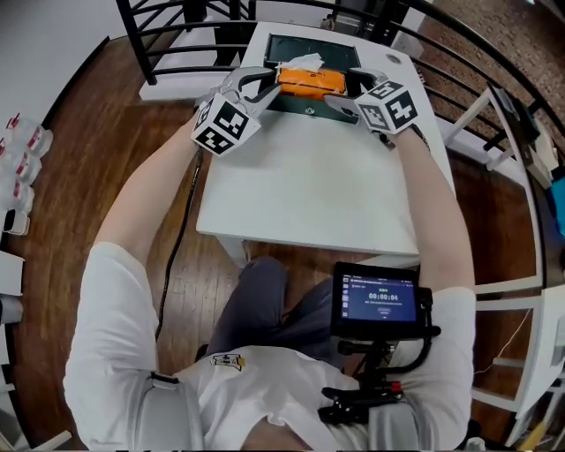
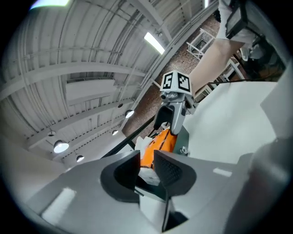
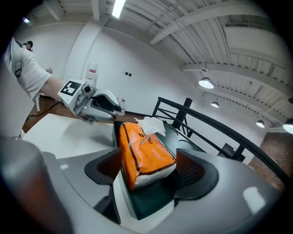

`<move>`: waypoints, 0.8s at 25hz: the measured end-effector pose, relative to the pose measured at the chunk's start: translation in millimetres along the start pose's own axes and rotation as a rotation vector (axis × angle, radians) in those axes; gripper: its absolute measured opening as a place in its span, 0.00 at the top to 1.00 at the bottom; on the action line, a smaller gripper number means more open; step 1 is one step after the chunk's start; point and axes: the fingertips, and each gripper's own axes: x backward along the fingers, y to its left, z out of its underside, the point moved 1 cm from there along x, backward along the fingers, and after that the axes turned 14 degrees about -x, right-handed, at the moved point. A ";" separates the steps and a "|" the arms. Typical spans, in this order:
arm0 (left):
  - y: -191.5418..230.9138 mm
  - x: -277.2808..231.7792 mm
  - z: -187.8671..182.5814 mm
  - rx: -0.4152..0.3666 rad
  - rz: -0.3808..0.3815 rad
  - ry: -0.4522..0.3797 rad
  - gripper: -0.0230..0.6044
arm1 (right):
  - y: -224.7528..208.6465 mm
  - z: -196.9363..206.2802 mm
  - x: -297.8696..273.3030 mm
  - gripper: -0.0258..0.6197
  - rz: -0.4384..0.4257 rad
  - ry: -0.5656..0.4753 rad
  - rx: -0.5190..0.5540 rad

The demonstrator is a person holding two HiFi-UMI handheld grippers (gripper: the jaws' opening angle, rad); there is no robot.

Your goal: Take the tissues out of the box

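Observation:
An orange tissue pack [image 1: 311, 81] lies in a dark green box [image 1: 296, 44] at the far end of the white table, with a white tissue [image 1: 300, 62] sticking out of its top. My right gripper [image 3: 149, 167] is open wide around the pack's [image 3: 144, 151] near end; the right pad stands clear of the wrap. It sits at the pack's right end [image 1: 340, 93]. My left gripper [image 1: 272, 88] is at the pack's left end. Its jaws [image 2: 146, 167] stand close together, and the pack's [image 2: 158, 146] white end shows in the narrow gap. Whether they pinch it is unclear.
The box stands on a white table [image 1: 300, 185] with bare surface toward me. A black railing [image 1: 177, 26] curves behind the table. White frames [image 1: 512, 132] stand to the right. A screen on a rig [image 1: 380, 300] hangs at my chest.

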 end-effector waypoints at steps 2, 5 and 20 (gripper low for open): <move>-11.9 1.8 -7.6 -0.067 0.017 0.002 0.82 | 0.1 0.9 -1.7 0.38 -0.059 0.029 0.036; -34.1 7.9 -22.6 -0.167 0.032 0.014 0.82 | 4.9 10.7 6.0 0.38 -0.120 0.063 0.061; -13.6 14.2 -27.0 -0.127 -0.027 0.031 0.82 | 18.9 -10.1 9.8 0.66 -0.099 0.014 0.164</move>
